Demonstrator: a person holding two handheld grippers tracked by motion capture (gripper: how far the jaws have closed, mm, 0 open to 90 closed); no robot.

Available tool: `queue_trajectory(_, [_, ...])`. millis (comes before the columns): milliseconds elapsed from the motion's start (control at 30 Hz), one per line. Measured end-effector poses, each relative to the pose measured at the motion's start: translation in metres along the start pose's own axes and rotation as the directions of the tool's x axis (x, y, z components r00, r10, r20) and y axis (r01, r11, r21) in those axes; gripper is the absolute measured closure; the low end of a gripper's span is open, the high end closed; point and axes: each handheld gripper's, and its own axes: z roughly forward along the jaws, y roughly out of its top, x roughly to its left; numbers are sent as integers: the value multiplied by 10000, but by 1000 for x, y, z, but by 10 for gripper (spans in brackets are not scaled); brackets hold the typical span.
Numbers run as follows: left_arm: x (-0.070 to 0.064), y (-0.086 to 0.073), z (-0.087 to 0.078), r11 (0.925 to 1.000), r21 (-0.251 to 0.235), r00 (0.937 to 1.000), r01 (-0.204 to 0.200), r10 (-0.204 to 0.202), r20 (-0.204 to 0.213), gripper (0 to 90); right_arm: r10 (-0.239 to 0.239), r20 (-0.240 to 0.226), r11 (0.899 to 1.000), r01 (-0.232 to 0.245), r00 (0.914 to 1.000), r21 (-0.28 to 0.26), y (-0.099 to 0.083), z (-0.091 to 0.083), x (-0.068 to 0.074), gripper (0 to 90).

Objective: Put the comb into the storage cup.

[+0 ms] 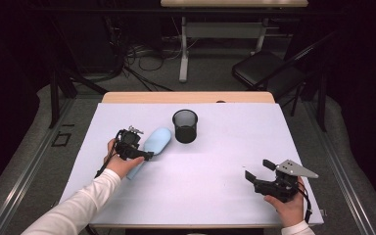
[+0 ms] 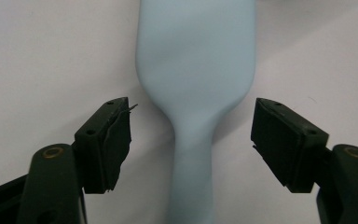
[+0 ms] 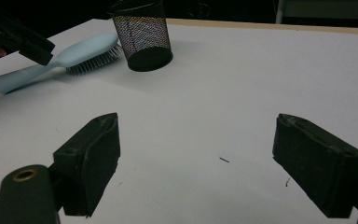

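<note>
A pale blue hairbrush [image 1: 155, 142] lies bristles-down on the white table [image 1: 215, 161], its head toward a black mesh cup [image 1: 184, 126]. My left gripper [image 1: 136, 152] hovers over the handle, open, with one jaw on each side of the neck of the brush [image 2: 193, 112] and neither touching it. My right gripper [image 1: 260, 170] rests open near the front right edge, nothing between its jaws. In the right gripper view the hairbrush [image 3: 60, 58] lies at far left beside the mesh cup [image 3: 142, 35], which stands upright.
The table's wooden far edge [image 1: 188, 97] shows behind the white cover. A black chair [image 1: 264, 68] and a desk leg [image 1: 183, 49] stand on the floor beyond. Bare white surface lies between the two grippers.
</note>
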Motion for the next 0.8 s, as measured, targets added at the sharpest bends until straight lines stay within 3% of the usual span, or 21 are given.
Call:
queue_trajectory(200, [0, -2, 3, 10000, 20, 10000, 50, -50, -20, 335, 6, -4, 10000, -6, 10000, 0, 0, 0, 0, 147])
queue_trajectory(367, [-5, -4, 9, 9997, 185, 9997, -175, 179, -178, 354, -11, -17, 10000, 11, 10000, 23, 0, 0, 0, 146])
queue_trajectory(667, [-6, -4, 14, 9995, 222, 9998, -216, 217, -52, 386, -15, -36, 10000, 15, 10000, 35, 0, 0, 0, 147])
queue_trajectory(800, [-6, -6, 16, 9991, 362, 9995, -236, 244, -215, 386, -21, -46, 10000, 21, 10000, 44, 0, 1, 0, 146])
